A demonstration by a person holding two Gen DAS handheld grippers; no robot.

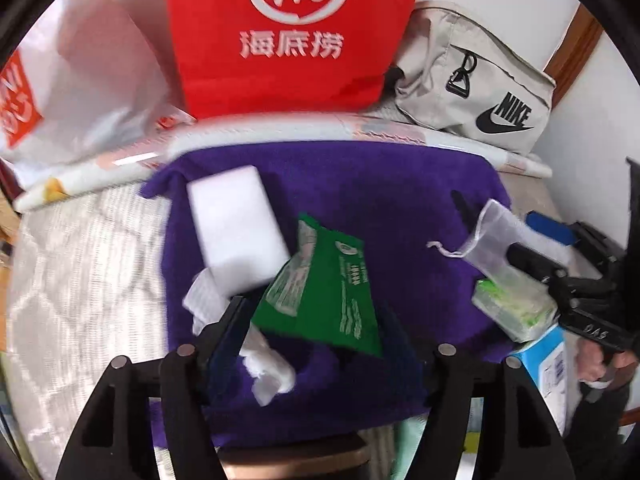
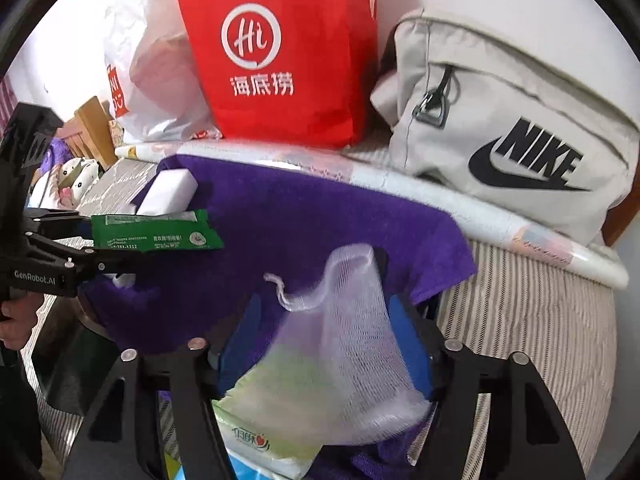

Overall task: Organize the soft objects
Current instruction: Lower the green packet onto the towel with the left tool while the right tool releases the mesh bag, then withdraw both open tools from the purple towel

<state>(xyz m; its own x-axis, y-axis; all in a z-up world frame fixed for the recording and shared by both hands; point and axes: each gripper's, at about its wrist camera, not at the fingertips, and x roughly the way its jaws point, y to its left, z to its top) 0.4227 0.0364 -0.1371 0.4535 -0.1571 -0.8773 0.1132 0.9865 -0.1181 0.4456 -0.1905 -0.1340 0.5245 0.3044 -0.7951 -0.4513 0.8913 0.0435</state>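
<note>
A purple towel is spread over the bed. On it lie a white sponge block and crumpled white tissue. My left gripper stands open; a green packet tilts loosely between its fingers, blurred. From the right wrist view the green packet sticks out from the left gripper. My right gripper is open too, with a white mesh pouch hanging blurred between its blue pads, above a green-and-white tissue pack.
Against the wall stand a red paper bag, a white plastic bag and a beige Nike bag. A rolled sheet runs along the towel's far edge. A blue box sits beside the tissue pack. A plush toy lies far left.
</note>
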